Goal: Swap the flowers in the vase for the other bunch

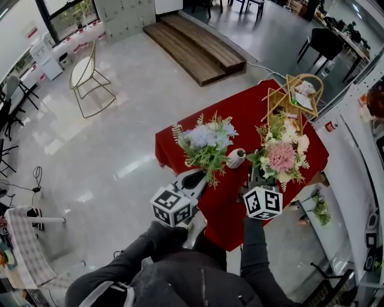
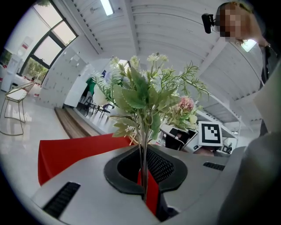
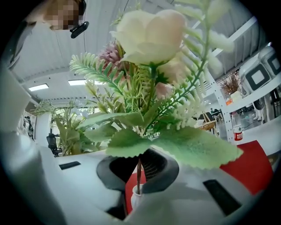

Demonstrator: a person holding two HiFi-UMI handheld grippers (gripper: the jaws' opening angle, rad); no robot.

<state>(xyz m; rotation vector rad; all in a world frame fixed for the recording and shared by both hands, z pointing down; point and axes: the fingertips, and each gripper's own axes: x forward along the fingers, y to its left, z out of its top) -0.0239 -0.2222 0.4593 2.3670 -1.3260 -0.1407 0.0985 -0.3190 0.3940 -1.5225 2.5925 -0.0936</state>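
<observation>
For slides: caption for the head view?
Left tongs hold the blue bunch, right tongs the pink bunch; white vase on red table.

I look down on a glossy pale floor [image 1: 120, 138]. A gold wire chair [image 1: 90, 75] stands near the windows [image 1: 69, 18]. A low wooden platform [image 1: 195, 48] lies beyond the red-clothed table [image 1: 240, 114]. White shelving [image 1: 354, 150] stands to my right, and a strip light [image 2: 106, 6] runs overhead.

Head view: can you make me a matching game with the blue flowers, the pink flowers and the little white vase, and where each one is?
Things:
1. blue bunch
2. pink bunch
3. white vase

Places:
A. on the red tablecloth
B. in the left gripper
C. in the right gripper

Pairs: 1-B, 2-C, 3-A.
</observation>
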